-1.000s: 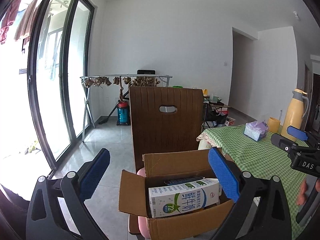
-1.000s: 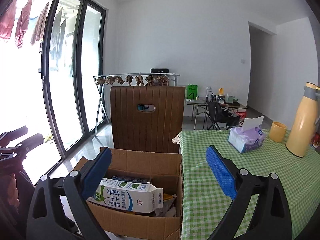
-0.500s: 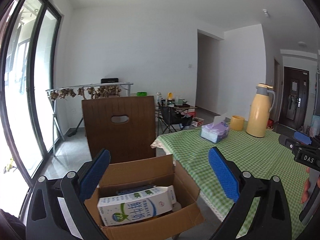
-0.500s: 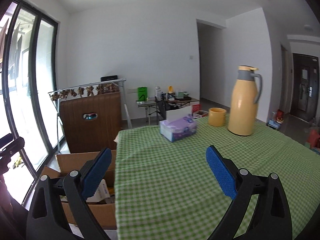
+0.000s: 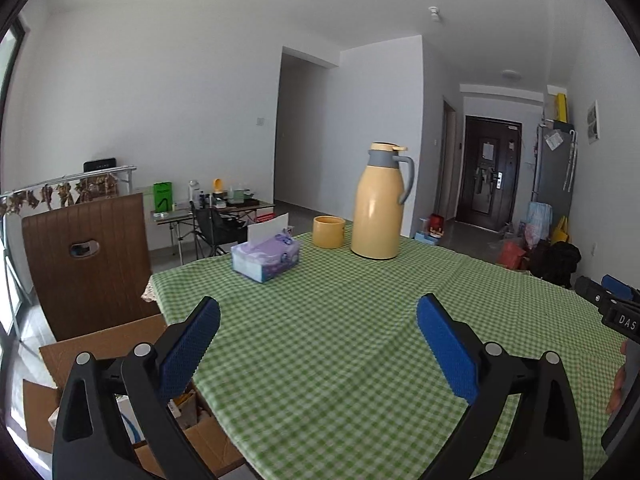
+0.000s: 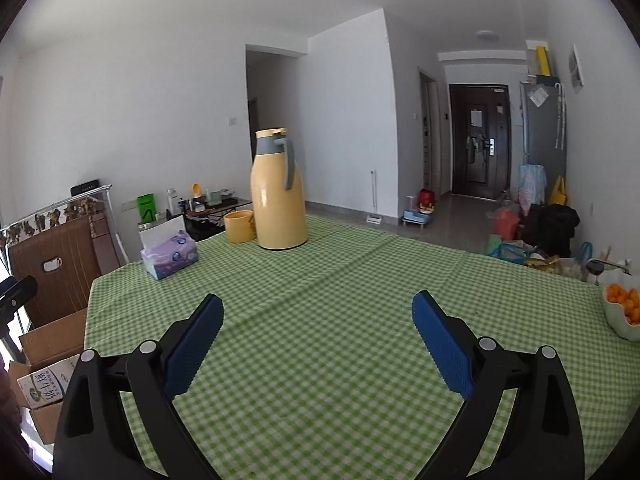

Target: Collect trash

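Both tools, left [image 5: 318, 344] and right [image 6: 318, 342], gape empty over the worktop [image 6: 340, 320]; no trash ahead, box [image 5: 100, 344] lower left. Next: search for litter.

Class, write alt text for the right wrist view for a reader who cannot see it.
The right gripper, jaws open and empty, points across a green checked tablecloth toward a yellow thermos jug, yellow cup and purple tissue box. A cardboard box holding a milk carton sits at the table's left edge.

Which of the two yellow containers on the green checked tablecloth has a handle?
The tall yellow thermos jug with the grey collar has a grey handle on its side; the short yellow cup beside it has none that shows.
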The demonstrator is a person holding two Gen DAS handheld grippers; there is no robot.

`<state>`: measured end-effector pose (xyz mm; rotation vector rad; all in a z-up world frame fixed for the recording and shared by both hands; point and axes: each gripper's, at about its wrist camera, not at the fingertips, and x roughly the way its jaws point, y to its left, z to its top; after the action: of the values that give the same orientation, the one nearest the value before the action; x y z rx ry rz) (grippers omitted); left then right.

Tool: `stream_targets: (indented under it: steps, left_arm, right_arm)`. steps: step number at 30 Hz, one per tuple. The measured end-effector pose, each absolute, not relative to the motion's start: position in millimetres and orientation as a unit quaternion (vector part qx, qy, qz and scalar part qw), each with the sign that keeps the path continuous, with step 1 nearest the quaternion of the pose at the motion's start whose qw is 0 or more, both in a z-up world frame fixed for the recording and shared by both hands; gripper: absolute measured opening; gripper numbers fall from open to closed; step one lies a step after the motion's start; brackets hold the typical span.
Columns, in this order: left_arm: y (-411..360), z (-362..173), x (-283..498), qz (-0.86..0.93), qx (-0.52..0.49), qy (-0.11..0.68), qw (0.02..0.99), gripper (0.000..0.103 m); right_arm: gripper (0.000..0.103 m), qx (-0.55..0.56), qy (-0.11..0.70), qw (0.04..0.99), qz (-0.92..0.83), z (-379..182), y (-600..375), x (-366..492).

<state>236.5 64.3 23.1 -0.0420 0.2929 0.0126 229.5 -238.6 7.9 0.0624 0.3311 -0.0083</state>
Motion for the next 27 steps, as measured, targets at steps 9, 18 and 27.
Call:
stream_targets:
  steps: [9, 18, 27]
  left_arm:
    - [40.8, 21.3, 237.0, -0.015, -0.013, 0.152, 0.988, 0.096]
    - [39.2, 26.5, 204.6, -0.007, 0.007, 0.142, 0.990, 0.096]
    - [42.7, 17.4, 120.7, 0.015, 0.031, 0.140, 0.990, 0.096]
  right_arm:
    - [0.091, 0.030, 0.163, 0.986, -0.015, 6.9, -249.4, 212.9]
    - [0.091, 0.011, 0.163, 0.986, -0.010, 10.5, -237.9, 178.7]
    - [0.091, -0.007, 0.187, 0.982, 0.003, -0.2, -213.8, 121.8]
